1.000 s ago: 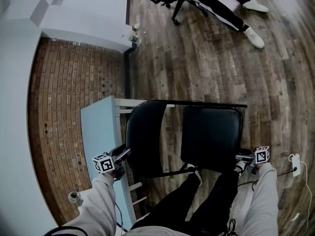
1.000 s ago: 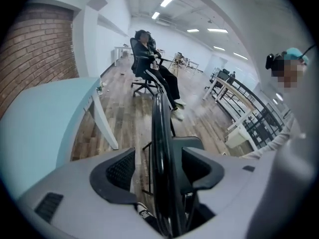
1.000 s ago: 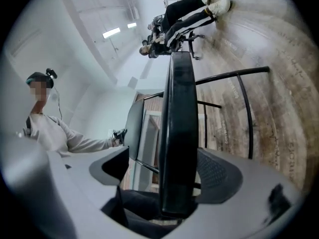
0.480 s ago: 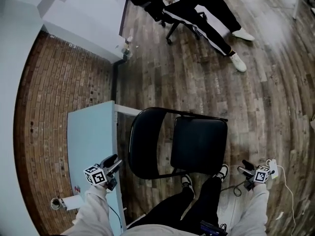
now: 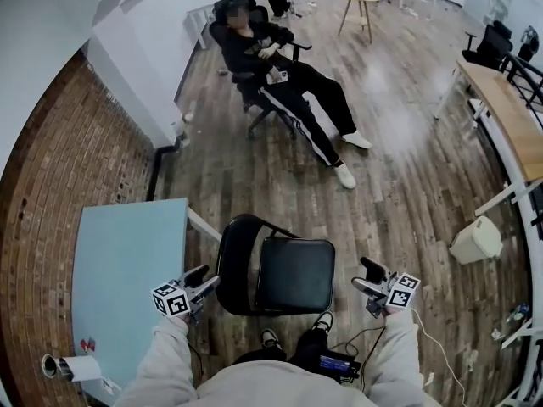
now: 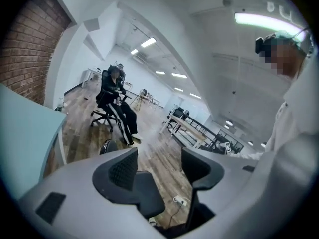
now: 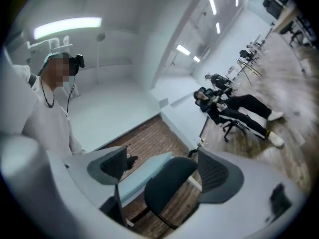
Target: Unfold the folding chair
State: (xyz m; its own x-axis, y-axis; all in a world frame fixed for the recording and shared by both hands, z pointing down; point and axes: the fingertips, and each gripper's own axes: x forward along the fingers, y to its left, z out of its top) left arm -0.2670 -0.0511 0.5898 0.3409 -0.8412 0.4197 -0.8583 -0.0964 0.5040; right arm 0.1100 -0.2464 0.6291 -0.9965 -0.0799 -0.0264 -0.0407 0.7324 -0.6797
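Folding chair (image 5: 288, 271) is standing unfolded at lower centre. Left gripper (image 5: 204, 278) and right gripper (image 5: 363, 275), its jaws just widened, are gaping empty. White bin (image 5: 477, 240) is sitting at right, contents unseen.

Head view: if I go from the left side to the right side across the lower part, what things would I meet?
Light blue table → left gripper → black folding chair → right gripper, whose jaws have just been opening and hold nothing → white bin.

Both lift away from the black padded folding chair (image 5: 295, 274): my right hand-held gripper (image 5: 366, 276), jaws just opening wider on nothing, and my left hand-held gripper (image 5: 202, 280).
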